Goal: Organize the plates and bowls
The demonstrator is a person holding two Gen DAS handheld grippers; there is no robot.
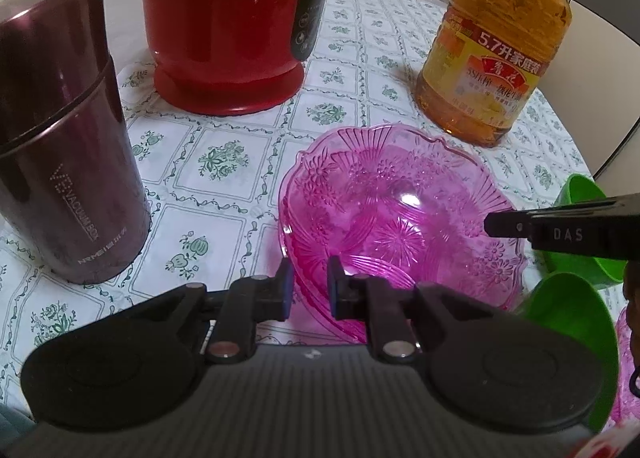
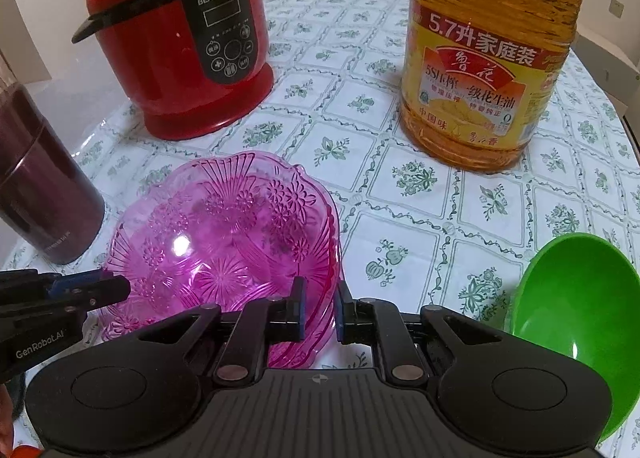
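Observation:
A pink see-through patterned bowl sits on the flowered tablecloth; it also shows in the right wrist view. My left gripper holds its near rim between nearly closed fingers. My right gripper is shut on the bowl's right rim and shows in the left wrist view from the side. A green bowl lies to the right, and green bowls show at the right of the left wrist view.
A red rice cooker stands at the back left, a large oil bottle at the back right, a maroon vacuum flask on the left. Another pink dish peeks in at the right edge.

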